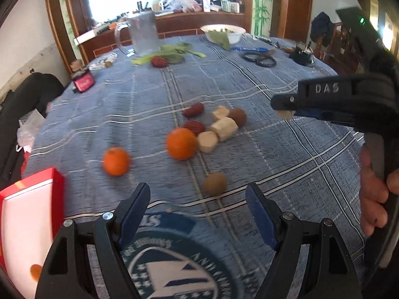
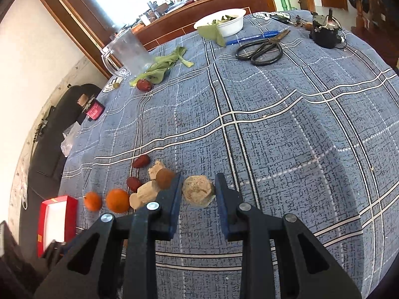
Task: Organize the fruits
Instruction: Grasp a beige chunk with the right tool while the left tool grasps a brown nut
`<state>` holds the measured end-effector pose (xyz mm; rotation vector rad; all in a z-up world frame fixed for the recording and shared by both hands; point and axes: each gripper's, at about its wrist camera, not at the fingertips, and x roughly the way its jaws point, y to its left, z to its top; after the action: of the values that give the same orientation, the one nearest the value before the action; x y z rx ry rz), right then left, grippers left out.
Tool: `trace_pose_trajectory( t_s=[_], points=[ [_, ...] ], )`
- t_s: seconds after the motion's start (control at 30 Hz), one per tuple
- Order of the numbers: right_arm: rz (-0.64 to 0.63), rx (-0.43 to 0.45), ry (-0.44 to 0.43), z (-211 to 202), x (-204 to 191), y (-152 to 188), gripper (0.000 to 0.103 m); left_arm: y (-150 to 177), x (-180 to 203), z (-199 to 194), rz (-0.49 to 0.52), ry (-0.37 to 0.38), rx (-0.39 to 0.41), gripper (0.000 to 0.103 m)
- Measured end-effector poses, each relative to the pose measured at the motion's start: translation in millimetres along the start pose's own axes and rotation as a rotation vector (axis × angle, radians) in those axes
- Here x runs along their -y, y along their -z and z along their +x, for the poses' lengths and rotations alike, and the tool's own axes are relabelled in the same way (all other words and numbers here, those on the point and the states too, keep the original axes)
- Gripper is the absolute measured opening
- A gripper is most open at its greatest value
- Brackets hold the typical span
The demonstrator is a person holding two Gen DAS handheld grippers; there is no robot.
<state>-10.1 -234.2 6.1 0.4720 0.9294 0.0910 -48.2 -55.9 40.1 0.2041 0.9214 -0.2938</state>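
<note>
— While the left hand-held gripper [image 1: 198, 214] hangs spread and empty over the counter [image 1: 299, 162], what lies ahead?
— At eleven o'clock, two oranges [image 1: 116, 161]; at one o'clock, a kiwi [image 1: 215, 183].
— And the right hand-held gripper [image 2: 198, 193]?
— Pinching a pale cut chunk [image 2: 198, 191], lifted at three o'clock of the fruit pile.

red box [image 1: 30, 199]: cut by left edge | oranges [image 1: 116, 161]: motion-blurred | pale chunk [image 1: 284, 113]: mostly hidden

Fruit cluster [image 1: 209, 127] crowds centre frame; cloth [image 2: 299, 137] at right w/ free room; scissors [image 2: 259, 49], bowl [image 2: 222, 25] block upper right.
</note>
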Motion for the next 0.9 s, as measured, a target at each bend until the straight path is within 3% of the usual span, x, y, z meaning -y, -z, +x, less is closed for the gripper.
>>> trace_pose_trajectory(
  t_s=[0.1,0.17,0.23,0.33,0.47,0.67,0.9],
  points=[
    [0.002,-0.011,-0.009,3,-2,0,0.028,-1,4,9,-0.013,0.02,-0.012,0.068],
    [0.001,-0.015,-0.012,5,-3,1,0.028,-3,3,13,-0.023,0.03,-0.019,0.054],
    [-0.005,-0.02,-0.019,6,-4,2,0.028,-4,3,19,-0.034,0.034,-0.03,0.051],
    [-0.01,-0.022,-0.022,6,-5,3,0.028,-1,3,24,-0.042,0.056,-0.039,0.036],
    [-0.02,-0.026,-0.021,7,-8,4,0.029,0,2,26,-0.04,0.062,-0.032,0.023],
    [-0.055,-0.012,-0.036,4,-18,9,0.029,3,-6,18,-0.082,0.077,-0.008,0.021],
    [-0.14,0.01,-0.084,1,-43,20,0.029,21,-28,-30,-0.13,0.014,0.096,0.021]
  ],
)
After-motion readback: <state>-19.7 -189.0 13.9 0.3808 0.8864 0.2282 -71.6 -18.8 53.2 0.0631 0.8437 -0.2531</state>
